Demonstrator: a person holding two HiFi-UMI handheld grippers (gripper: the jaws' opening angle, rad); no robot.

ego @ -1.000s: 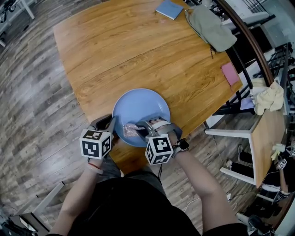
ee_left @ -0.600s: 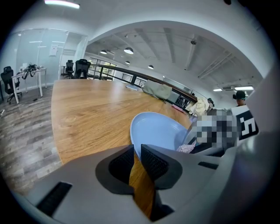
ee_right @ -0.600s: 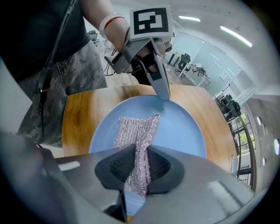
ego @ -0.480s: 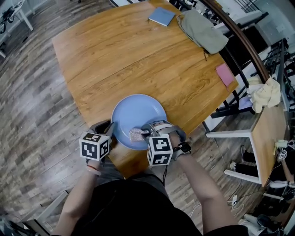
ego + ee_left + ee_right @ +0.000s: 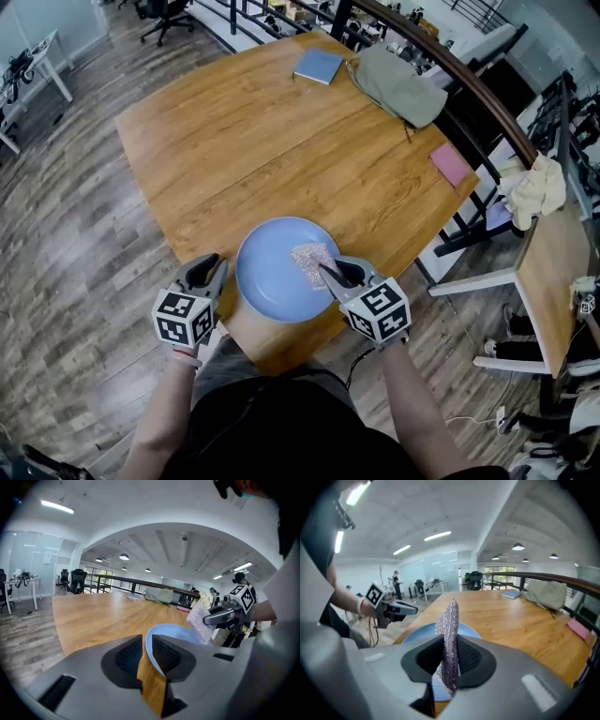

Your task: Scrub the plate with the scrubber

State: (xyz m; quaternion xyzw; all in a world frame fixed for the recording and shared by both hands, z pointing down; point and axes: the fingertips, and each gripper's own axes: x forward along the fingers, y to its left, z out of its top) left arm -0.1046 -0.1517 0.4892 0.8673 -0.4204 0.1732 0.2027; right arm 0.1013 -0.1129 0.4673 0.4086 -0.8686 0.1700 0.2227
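A round blue plate (image 5: pixel 277 277) lies at the near edge of the wooden table (image 5: pixel 234 141). My left gripper (image 5: pixel 217 269) is at the plate's left rim; in the left gripper view the rim of the plate (image 5: pixel 180 633) runs between the two pads of the left gripper (image 5: pixel 146 656), which is shut on it. My right gripper (image 5: pixel 330 275) is shut on a silvery-pink mesh scrubber (image 5: pixel 311 260) over the right part of the plate. The scrubber (image 5: pixel 450 639) stands upright between the pads, with the plate (image 5: pixel 417 635) below it.
At the table's far side lie a blue notebook (image 5: pixel 319 66) and a grey-green bag (image 5: pixel 398 84); a pink pad (image 5: pixel 450 164) sits near the right edge. A dark railing runs behind. A pale cloth (image 5: pixel 536 192) lies on a side table at the right.
The right gripper has carried the scrubber from the plate's near left part across to its right side. The left gripper has stayed at the plate's left rim.
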